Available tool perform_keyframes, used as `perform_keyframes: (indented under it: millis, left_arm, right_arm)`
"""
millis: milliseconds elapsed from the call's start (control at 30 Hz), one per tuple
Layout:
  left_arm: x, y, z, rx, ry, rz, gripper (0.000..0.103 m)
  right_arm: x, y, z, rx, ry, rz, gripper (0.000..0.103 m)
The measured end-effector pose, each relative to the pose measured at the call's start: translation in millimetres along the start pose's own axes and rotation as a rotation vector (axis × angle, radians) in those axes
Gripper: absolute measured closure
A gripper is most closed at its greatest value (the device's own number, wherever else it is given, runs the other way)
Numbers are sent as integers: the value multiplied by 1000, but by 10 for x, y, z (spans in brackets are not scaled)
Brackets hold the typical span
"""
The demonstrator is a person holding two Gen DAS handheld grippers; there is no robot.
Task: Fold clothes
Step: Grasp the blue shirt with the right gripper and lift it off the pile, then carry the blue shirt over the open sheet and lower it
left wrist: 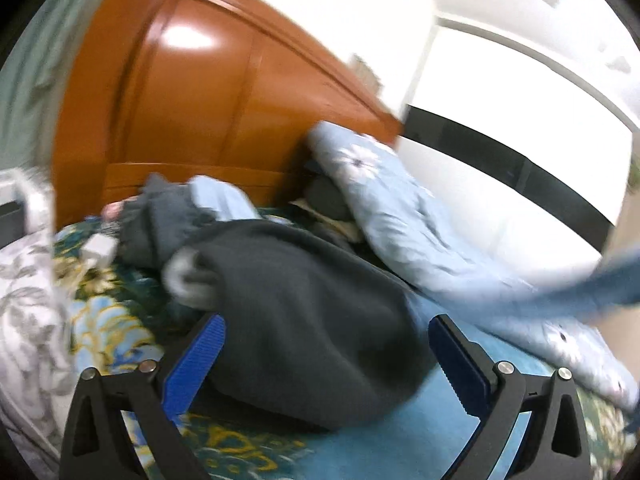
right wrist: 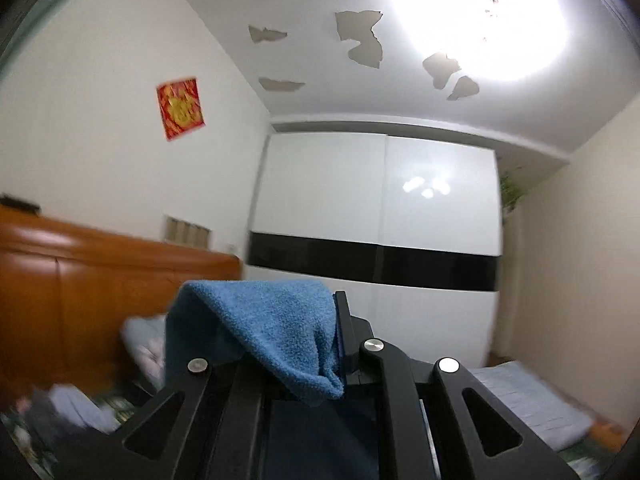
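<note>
Right hand-held gripper (right wrist: 320, 344): raised and pointing level across the room, its jaws clamped narrow on a blue fleecy cloth (right wrist: 276, 320) that drapes over the fingers.
Left hand-held gripper (left wrist: 326, 356): jaws spread wide and gripping nothing, the blue pads (left wrist: 200, 364) on either side of a dark grey garment (left wrist: 304, 320).
Dark grey garment: heaped on the bed (left wrist: 400, 440), over the teal floral bedspread.
Blue cloth seen from the left: a blurred streak at the right edge (left wrist: 592, 292), up off the bed.
Pale blue quilt (left wrist: 400, 216): bunched against the wooden headboard (left wrist: 192, 112).
Background: white wardrobe with a black band (right wrist: 376, 220).
</note>
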State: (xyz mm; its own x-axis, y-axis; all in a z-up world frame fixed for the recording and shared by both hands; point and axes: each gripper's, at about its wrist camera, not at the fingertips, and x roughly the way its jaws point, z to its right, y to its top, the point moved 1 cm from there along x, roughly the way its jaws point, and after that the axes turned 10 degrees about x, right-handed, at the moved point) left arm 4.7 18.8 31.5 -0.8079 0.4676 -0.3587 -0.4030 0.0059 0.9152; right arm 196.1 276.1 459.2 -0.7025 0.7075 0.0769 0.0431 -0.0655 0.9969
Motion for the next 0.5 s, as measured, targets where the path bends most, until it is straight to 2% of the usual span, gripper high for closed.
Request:
perform_keyframes:
  millis: [133, 200, 267, 400, 500]
  left_arm:
    - [25, -78, 436, 62, -105, -23, 0]
    - [27, -136, 648, 94, -168, -37, 0]
    - [18, -203, 856, 142, -216, -50, 0]
    - [31, -302, 1089, 214, -244, -84, 0]
    - [8, -304, 1115, 219, -247, -86, 0]
  right_arm:
    - [-59, -261, 336, -23, -13, -95, 93]
    - [-108, -413, 542, 14, 19, -148, 93]
    - [-193, -469, 741, 77, 59, -149, 93]
    - [-387, -347, 1108, 179, 107, -109, 93]
    - [-387, -563, 1319, 138, 90, -183, 92]
